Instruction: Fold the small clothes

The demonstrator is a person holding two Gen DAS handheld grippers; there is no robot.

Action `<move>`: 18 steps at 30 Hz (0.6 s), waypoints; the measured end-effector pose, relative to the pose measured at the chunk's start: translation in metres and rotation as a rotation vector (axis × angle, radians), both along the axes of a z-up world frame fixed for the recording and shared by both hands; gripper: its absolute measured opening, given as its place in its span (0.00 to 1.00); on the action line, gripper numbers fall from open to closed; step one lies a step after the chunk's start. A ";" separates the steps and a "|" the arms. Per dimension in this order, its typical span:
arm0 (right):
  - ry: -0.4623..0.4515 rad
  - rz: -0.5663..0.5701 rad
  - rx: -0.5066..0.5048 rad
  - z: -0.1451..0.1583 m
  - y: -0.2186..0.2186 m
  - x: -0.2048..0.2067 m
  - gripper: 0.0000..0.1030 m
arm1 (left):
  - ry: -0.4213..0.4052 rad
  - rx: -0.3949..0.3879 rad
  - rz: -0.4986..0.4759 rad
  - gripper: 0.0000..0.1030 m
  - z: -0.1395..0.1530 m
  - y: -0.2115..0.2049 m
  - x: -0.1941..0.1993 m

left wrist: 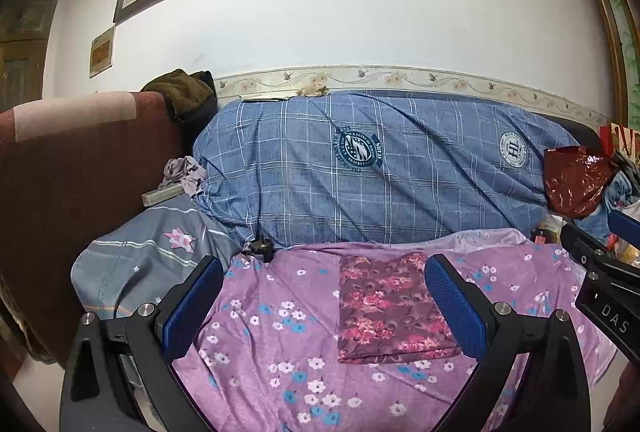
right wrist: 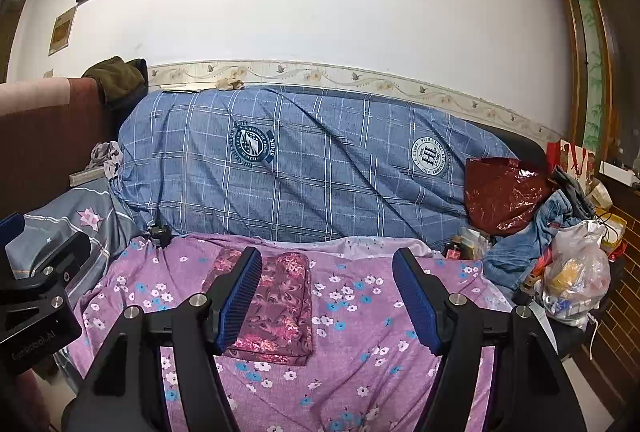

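Observation:
A small maroon floral garment point(left wrist: 390, 308) point(right wrist: 276, 308) lies folded into a flat rectangle on the purple flowered sheet point(left wrist: 280, 332) point(right wrist: 360, 344). My left gripper point(left wrist: 324, 296) hovers over the sheet, open, with the folded piece showing between its blue pads and nothing gripped. My right gripper point(right wrist: 326, 296) is also open, just right of the folded garment; its left pad point(right wrist: 238, 306) overlaps the cloth's left side in the picture. Each gripper's body shows at the edge of the other's view.
A big bundle in blue plaid cloth point(left wrist: 372, 168) point(right wrist: 312, 168) lies behind the sheet against the wall. Grey star-print pillow point(left wrist: 148, 260) at left, brown headboard point(left wrist: 80, 172) beyond. Right side: a red plastic bag point(right wrist: 504, 192), jeans point(right wrist: 532, 232) and a filled clear bag point(right wrist: 576, 280).

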State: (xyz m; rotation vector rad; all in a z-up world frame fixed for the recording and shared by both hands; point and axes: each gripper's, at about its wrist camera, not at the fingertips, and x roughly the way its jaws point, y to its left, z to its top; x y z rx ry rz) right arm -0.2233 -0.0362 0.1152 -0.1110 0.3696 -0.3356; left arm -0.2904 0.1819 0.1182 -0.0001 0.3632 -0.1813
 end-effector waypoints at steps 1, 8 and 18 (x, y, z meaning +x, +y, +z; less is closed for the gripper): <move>0.001 0.000 0.000 0.000 0.000 0.000 0.68 | 0.000 0.001 0.000 0.99 0.000 0.000 0.000; -0.003 0.001 0.004 0.000 -0.002 0.001 0.68 | 0.000 -0.003 0.001 0.99 -0.001 -0.001 0.001; 0.003 0.007 -0.001 -0.001 0.000 0.007 0.68 | -0.005 -0.009 0.009 0.99 -0.002 -0.001 0.003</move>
